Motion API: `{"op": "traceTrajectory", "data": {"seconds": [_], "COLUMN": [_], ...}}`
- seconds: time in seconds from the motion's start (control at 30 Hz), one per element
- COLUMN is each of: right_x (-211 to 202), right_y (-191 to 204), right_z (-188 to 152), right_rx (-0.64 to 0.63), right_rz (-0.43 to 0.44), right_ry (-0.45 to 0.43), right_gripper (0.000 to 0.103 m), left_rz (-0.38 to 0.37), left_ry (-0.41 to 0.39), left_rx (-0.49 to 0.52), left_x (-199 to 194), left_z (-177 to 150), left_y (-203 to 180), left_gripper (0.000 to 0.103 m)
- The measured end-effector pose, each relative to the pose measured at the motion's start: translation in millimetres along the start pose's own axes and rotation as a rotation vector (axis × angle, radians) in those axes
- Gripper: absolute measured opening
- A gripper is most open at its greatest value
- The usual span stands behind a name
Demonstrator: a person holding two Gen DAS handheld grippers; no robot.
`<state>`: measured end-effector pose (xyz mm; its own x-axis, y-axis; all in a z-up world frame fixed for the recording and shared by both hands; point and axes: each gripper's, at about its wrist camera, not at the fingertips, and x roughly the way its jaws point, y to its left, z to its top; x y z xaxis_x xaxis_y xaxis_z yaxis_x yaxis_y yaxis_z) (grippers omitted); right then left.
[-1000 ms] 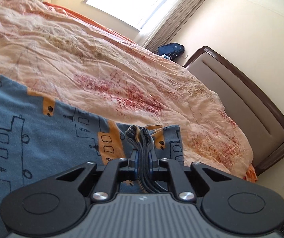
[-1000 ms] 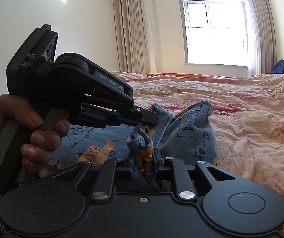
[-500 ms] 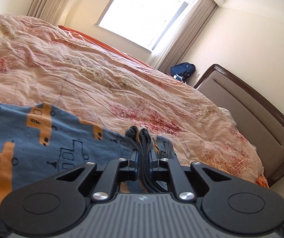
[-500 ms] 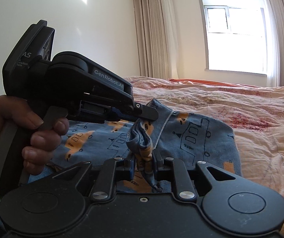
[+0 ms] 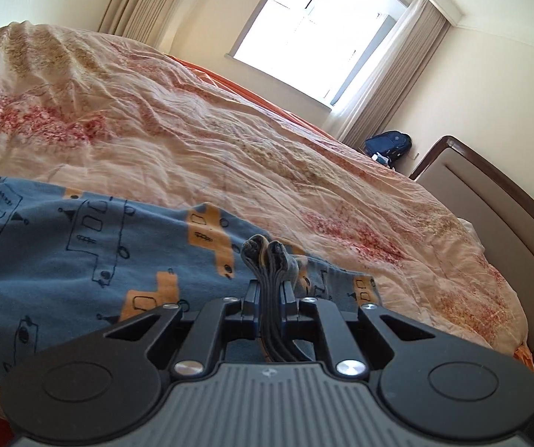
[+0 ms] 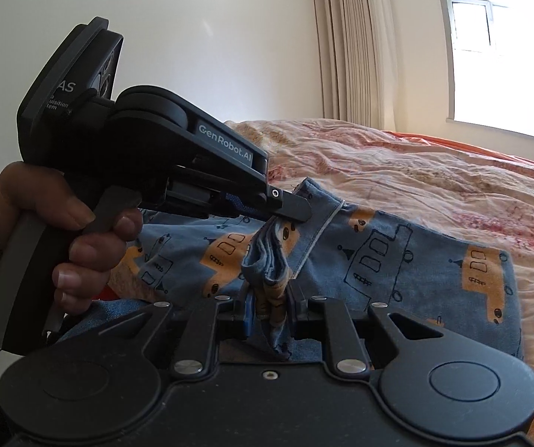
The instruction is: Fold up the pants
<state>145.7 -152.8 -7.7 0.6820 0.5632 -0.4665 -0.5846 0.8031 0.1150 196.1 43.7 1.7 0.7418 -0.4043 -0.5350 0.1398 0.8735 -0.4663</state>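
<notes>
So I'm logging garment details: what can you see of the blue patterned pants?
The blue pants with orange and outlined vehicle prints look like soft knit cotton. They lie spread on the peach floral quilt, with bunched edges pinched in the left hand-held gripper and the right hand-held gripper. A pale seam line crosses them.

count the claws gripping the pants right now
2. The left claw pinches a bunched edge of the blue pants; the right claw pinches a fold beside it. No others in view.
</notes>
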Motion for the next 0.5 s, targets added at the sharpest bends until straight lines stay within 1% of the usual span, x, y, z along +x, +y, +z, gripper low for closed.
{"op": "traceTrajectory", "data": {"seconds": [0.2, 0.23, 0.3, 0.33, 0.37, 0.4, 0.43, 0.47, 0.5], "right_x": [13.7, 14.6, 14.9, 14.9, 14.1, 12.7, 9.4, 5.4, 2.2], "right_y": [-0.7, -1.4, -3.5, -4.9, -5.5, -5.8, -7.4, -8.8, -11.9], "right_z": [-1.8, -3.8, -4.8, -5.0, -5.2, -5.3, -6.2, -6.8, -7.1], "right_rx": [0.023, 0.030, 0.042, 0.042, 0.038, 0.034, 0.031, 0.030, 0.030], "right_rz": [0.013, 0.012, 0.014, 0.012, 0.009, 0.005, -0.003, -0.009, -0.018], "right_ry": [0.039, 0.041, 0.040, 0.038, 0.037, 0.033, 0.023, 0.013, 0.003], "right_gripper": [0.019, 0.021, 0.028, 0.035, 0.044, 0.050, 0.066, 0.079, 0.083], "left_rz": [0.040, 0.044, 0.049, 0.057, 0.070, 0.084, 0.098, 0.113, 0.130], "left_ry": [0.034, 0.036, 0.036, 0.034, 0.029, 0.024, 0.015, 0.007, 0.001], "left_rx": [-0.024, -0.027, -0.025, -0.024, -0.020, -0.015, -0.012, -0.012, -0.010], "left_x": [11.7, 13.0, 13.8, 13.5, 13.0, 12.3, 11.1, 10.0, 9.2], "left_z": [-8.5, -9.2, -9.7, -9.7, -9.3, -8.5, -7.7, -7.1, -6.6], "left_y": [14.6, 15.1, 15.4, 15.1, 14.6, 14.1, 13.6, 13.5, 13.2], "left_gripper": [0.010, 0.010, 0.014, 0.016, 0.023, 0.034, 0.040, 0.053, 0.064]}}
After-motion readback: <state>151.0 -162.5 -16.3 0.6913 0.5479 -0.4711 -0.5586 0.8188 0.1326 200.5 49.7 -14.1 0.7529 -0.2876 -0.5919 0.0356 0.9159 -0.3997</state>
